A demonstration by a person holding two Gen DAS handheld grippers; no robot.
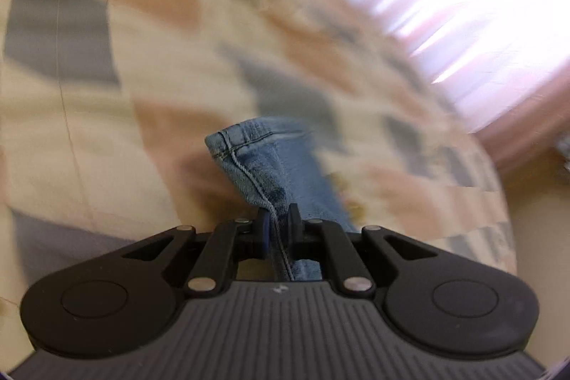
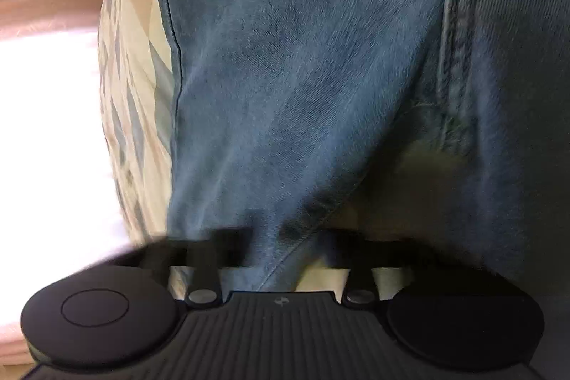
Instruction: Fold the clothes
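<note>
A pair of blue jeans is held in both grippers. In the left wrist view a hemmed leg end of the jeans (image 1: 256, 159) sticks up from my left gripper (image 1: 278, 214), whose jaws are shut on the stitched seam. In the right wrist view the jeans (image 2: 302, 77) fill most of the picture, with a thick seam running down at the right. My right gripper (image 2: 281, 244) is dark and blurred, and a fold of the denim runs down between its fingers, which are shut on it.
Under the jeans lies a bedspread (image 1: 89, 95) patterned in cream, grey and tan, seen also as the bedspread (image 2: 131, 77) at the left. A bright pink curtain (image 1: 445, 6) glares beyond the bed's edge. Both views are motion-blurred.
</note>
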